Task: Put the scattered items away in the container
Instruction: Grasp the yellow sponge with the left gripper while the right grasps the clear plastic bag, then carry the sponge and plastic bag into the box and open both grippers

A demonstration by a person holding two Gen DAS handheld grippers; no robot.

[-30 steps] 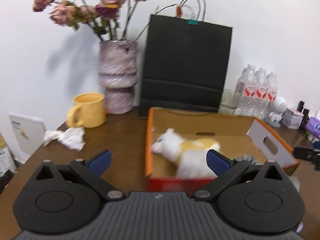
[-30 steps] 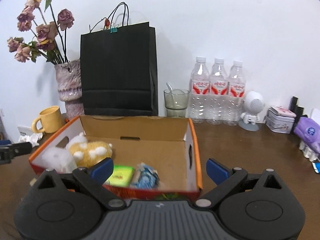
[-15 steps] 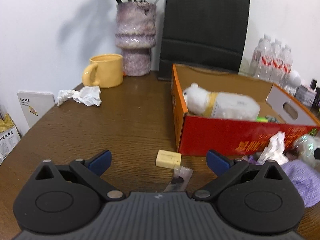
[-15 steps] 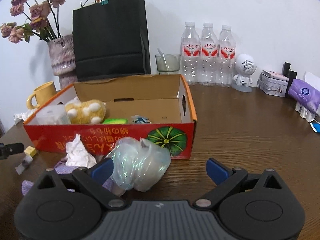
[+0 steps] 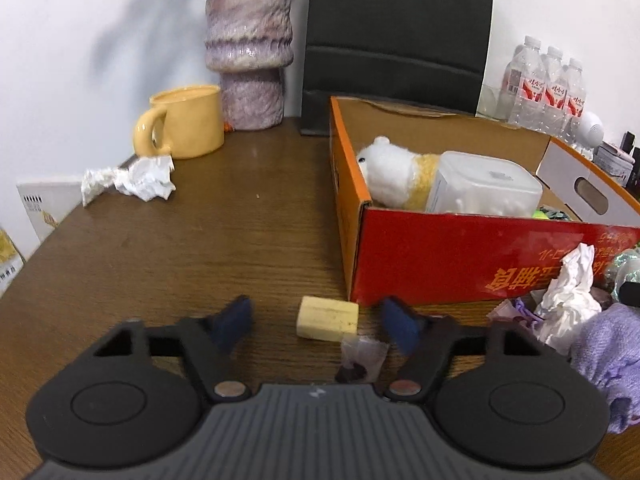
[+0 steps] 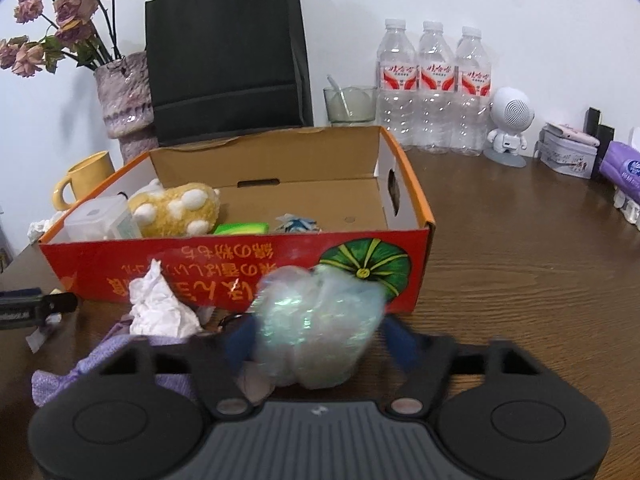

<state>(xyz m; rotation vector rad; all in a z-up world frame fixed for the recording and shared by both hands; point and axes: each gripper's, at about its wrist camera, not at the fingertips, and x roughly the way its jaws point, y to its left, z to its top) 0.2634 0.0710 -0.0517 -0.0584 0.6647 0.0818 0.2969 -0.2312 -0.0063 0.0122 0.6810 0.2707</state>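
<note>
An open red and orange cardboard box holds a plush toy, a clear plastic tub, a green item and a blue wrapper. A pale yellow block lies on the table between the fingers of my open left gripper, next to a small dark packet. My right gripper is open around an iridescent plastic bag, its fingers blurred and close to the bag's sides. Crumpled white paper and a purple cloth lie by the box front.
A yellow mug, a vase, a black paper bag and another crumpled paper stand behind and left. Water bottles, a glass, a white figure and tins line the back right.
Both grippers have dropped from above the box to the table in front of it. Their jaws have narrowed: the left around the yellow block, the right around the iridescent bag.
</note>
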